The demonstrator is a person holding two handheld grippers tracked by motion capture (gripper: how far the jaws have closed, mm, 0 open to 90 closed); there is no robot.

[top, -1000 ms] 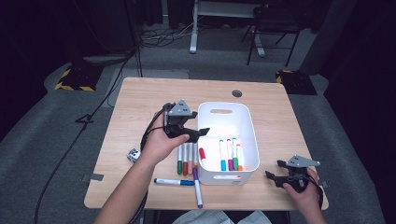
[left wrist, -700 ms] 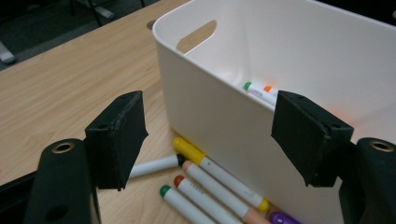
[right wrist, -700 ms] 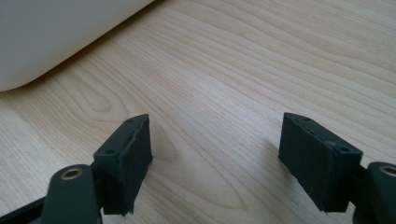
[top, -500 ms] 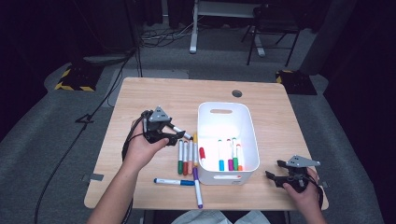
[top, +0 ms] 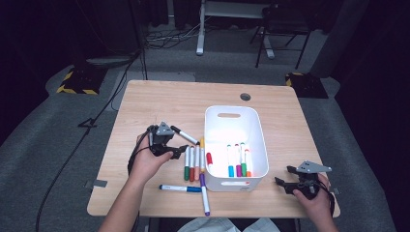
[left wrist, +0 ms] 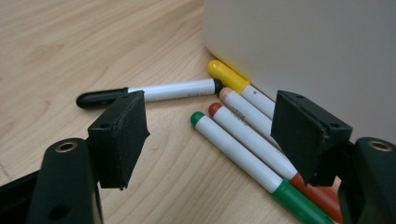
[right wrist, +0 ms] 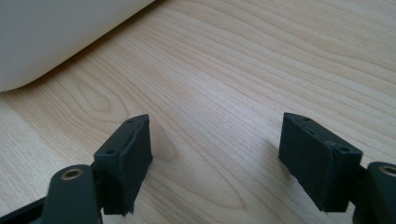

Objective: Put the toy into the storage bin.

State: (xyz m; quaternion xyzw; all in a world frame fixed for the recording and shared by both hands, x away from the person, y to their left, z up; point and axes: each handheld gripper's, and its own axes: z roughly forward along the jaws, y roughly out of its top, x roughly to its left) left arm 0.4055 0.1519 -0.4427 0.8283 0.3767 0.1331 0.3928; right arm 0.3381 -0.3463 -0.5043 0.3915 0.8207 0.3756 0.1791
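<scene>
Black jaws of my left gripper stand apart, empty, over the green marker and its neighbours beside the white bin. My right gripper rests open on the table. I judge it partway: several markers binned, about seven still outside.

Dark room, grey carpet, black chair.
</scene>
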